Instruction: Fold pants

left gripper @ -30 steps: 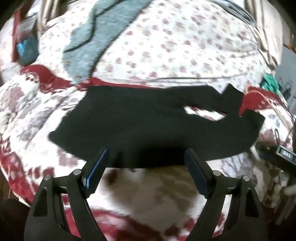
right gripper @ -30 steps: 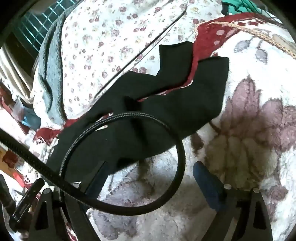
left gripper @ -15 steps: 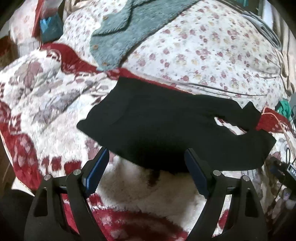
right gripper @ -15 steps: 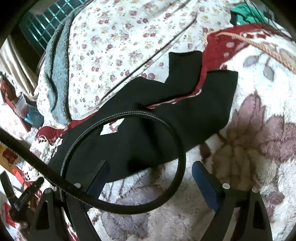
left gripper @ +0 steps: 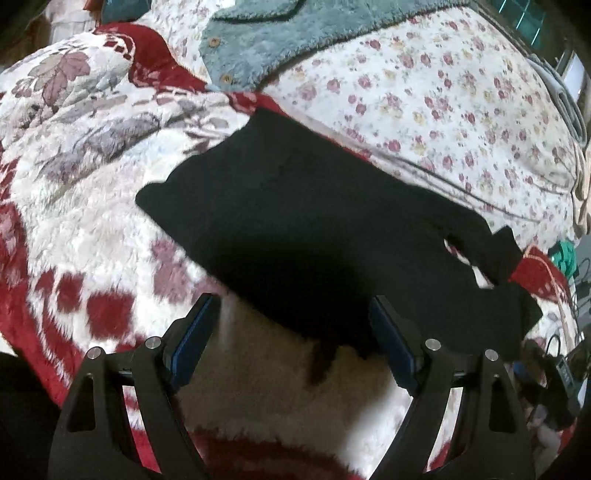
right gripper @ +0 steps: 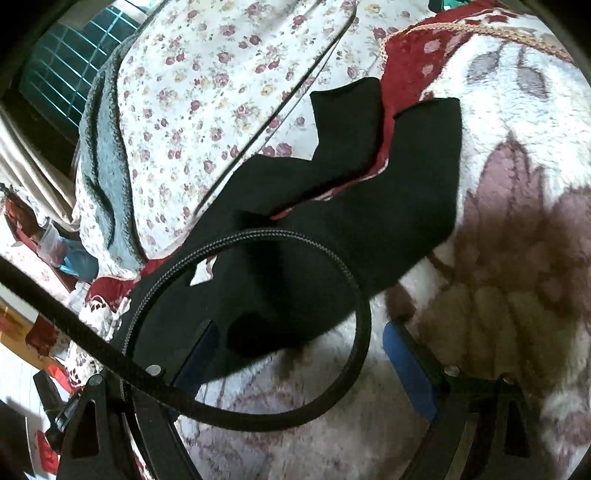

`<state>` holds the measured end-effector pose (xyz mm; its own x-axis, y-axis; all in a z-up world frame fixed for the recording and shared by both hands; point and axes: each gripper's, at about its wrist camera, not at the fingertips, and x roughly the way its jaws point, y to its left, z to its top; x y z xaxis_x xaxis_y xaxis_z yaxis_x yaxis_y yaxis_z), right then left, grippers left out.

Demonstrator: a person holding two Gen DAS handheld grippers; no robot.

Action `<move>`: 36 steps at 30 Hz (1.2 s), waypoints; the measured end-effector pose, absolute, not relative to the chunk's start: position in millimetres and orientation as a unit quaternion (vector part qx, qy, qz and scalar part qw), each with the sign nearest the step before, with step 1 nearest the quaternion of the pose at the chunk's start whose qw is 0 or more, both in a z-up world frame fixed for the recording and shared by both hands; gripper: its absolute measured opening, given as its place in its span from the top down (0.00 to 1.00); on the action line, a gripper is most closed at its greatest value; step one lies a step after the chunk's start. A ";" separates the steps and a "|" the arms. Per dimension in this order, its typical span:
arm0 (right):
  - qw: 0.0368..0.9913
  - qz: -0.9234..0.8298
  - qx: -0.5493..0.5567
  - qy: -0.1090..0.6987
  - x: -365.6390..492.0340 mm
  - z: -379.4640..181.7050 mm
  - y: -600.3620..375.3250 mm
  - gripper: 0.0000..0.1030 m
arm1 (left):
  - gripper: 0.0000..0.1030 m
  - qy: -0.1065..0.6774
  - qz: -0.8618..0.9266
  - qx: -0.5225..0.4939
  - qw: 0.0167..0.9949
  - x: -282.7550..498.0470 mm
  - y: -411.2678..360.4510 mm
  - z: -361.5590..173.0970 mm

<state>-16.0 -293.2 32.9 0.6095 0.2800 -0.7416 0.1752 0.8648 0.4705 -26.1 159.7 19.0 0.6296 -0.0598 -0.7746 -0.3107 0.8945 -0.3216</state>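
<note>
Black pants (left gripper: 303, 225) lie spread flat on a fluffy red and white flowered blanket (left gripper: 85, 206), waist end to the left, the two legs reaching right. My left gripper (left gripper: 295, 332) is open and empty, just short of the pants' near edge. In the right wrist view the pants (right gripper: 369, 206) show their two leg ends apart, red blanket between them. My right gripper (right gripper: 295, 354) is open and empty over the near edge of the closer leg. A black braided cable (right gripper: 354, 295) loops in front of it.
A white quilt with small roses (left gripper: 443, 99) lies behind the pants, with a grey-blue fleece garment (left gripper: 280, 33) on it. A green cloth (left gripper: 563, 254) and cables sit at the far right. Clutter (right gripper: 55, 251) lies off the bed's left side.
The left gripper has swung left toward the waist end, so the pants sit further right and closer. The right gripper has moved closer to the legs. Both stayed open.
</note>
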 end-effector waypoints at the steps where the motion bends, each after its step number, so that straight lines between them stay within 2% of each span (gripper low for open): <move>1: 0.861 0.031 0.259 0.437 -14.3 32.1 -294.2 0.13 | 0.19 0.423 0.070 -0.218 0.877 -22.4 159.5 19.3; 7: 0.865 0.037 0.281 0.415 3.2 27.6 -304.7 0.16 | 0.19 0.423 0.077 -0.212 0.878 4.3 155.4 19.7; 9: 0.861 0.029 0.292 0.414 9.0 23.2 -309.9 0.35 | 0.19 0.423 0.081 -0.210 0.877 11.3 153.7 19.9; 10: 0.861 0.025 0.295 0.414 11.2 22.0 -311.9 0.40 | 0.19 0.425 0.078 -0.213 0.877 15.3 153.7 19.9; 11: 0.860 0.021 0.297 0.414 13.5 20.9 -313.7 0.51 | 0.19 0.426 0.075 -0.214 0.876 16.9 154.4 19.8; 12: 0.860 0.020 0.300 0.413 14.9 20.6 -314.9 0.62 | 0.29 0.427 0.074 -0.215 0.875 17.8 154.7 20.0; 13: 0.859 0.020 0.301 0.413 15.4 20.6 -315.2 0.67 | 0.58 0.423 0.077 -0.213 0.877 17.8 156.1 21.0; 14: 0.859 0.023 0.301 0.413 15.2 20.5 -314.9 0.73 | 0.70 0.427 0.077 -0.211 0.876 18.6 158.0 20.5; 15: 0.860 0.027 0.301 0.412 15.0 21.1 -314.5 0.79 | 0.79 0.431 0.074 -0.213 0.874 19.1 158.5 19.2; 18: 0.865 0.035 0.289 0.410 13.4 25.3 -310.3 0.87 | 0.86 0.431 0.061 -0.220 0.873 18.2 161.8 21.3; 21: 0.872 0.044 0.262 0.412 10.3 33.5 -300.5 0.92 | 0.89 0.418 0.050 -0.214 0.881 14.8 163.4 33.9; 31: 0.872 0.087 0.246 0.414 -22.9 66.8 -269.0 0.93 | 0.90 0.375 0.064 -0.192 0.904 -8.2 205.2 83.2; 36: 0.851 0.133 0.245 0.446 -46.2 59.0 -229.1 0.93 | 0.90 0.389 0.108 -0.169 0.899 -28.7 237.6 75.6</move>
<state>-46.2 -229.1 59.0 0.5668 0.4443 -0.6938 -0.0078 0.8449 0.5348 -28.7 237.6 75.6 0.6746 0.0622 -0.7355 -0.3251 0.9196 -0.2204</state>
